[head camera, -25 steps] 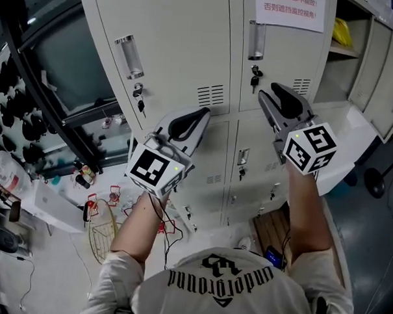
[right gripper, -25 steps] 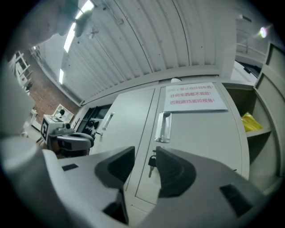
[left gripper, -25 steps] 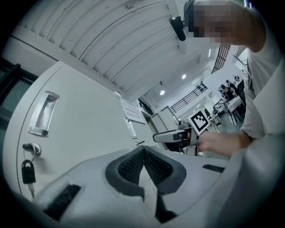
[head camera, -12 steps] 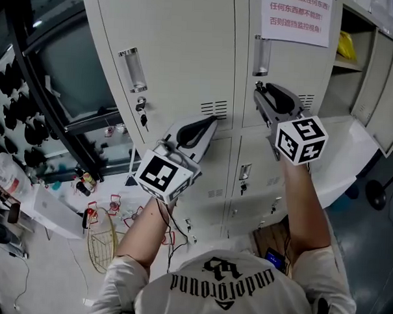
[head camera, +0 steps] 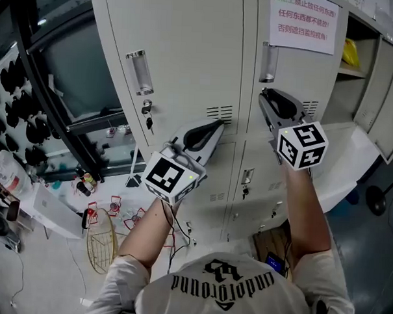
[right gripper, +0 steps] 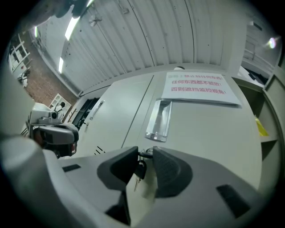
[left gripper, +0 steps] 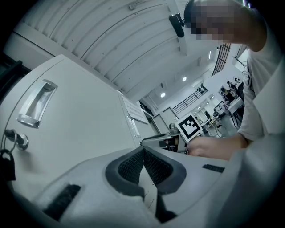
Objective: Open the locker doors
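Head view: right tool (head camera: 267, 96) hides the key (right gripper: 140, 168), top edge crops the notice (head camera: 304, 22).

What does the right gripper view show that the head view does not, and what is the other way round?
Only the right gripper view shows the key in the right door's lock, between the jaws of the right gripper, which have just been closing; whether they press it is unclear. Only the head view shows the left door's key, the lower lockers and the person's arms. Both show the notice and the right door's handle.
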`<act>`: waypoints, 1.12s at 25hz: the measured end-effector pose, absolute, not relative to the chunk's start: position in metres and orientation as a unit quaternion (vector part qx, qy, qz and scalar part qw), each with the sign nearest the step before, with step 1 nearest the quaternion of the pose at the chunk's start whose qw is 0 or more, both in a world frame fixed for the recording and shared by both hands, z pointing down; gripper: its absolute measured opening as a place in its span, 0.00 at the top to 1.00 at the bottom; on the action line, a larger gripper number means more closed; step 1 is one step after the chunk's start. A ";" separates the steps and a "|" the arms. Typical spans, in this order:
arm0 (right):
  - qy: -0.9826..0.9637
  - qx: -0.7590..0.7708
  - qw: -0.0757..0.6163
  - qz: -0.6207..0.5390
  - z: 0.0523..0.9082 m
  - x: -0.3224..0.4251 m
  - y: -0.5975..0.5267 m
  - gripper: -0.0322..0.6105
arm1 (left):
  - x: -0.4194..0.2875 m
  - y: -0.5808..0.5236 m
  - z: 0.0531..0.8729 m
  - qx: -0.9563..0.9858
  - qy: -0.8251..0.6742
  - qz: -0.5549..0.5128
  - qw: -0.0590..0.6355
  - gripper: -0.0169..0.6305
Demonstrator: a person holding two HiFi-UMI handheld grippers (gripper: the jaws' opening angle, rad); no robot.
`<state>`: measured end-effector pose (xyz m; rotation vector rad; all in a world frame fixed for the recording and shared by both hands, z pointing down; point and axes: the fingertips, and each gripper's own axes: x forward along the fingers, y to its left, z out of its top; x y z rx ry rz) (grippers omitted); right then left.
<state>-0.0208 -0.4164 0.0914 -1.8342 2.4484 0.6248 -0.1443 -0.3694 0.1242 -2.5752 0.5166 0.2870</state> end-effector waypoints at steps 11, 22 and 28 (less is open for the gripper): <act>0.774 -0.602 0.013 0.198 0.090 -0.013 -0.369 0.79 | -0.129 -0.352 0.136 -0.956 0.147 0.105 0.233 0.96; 0.773 -0.601 0.024 0.200 0.093 0.034 -0.287 0.78 | -0.055 -0.315 0.144 -0.964 0.093 0.117 0.221 0.96; 0.787 -0.588 0.049 0.180 0.095 0.083 -0.239 0.78 | -0.001 -0.290 0.138 -0.964 0.081 0.126 0.221 0.96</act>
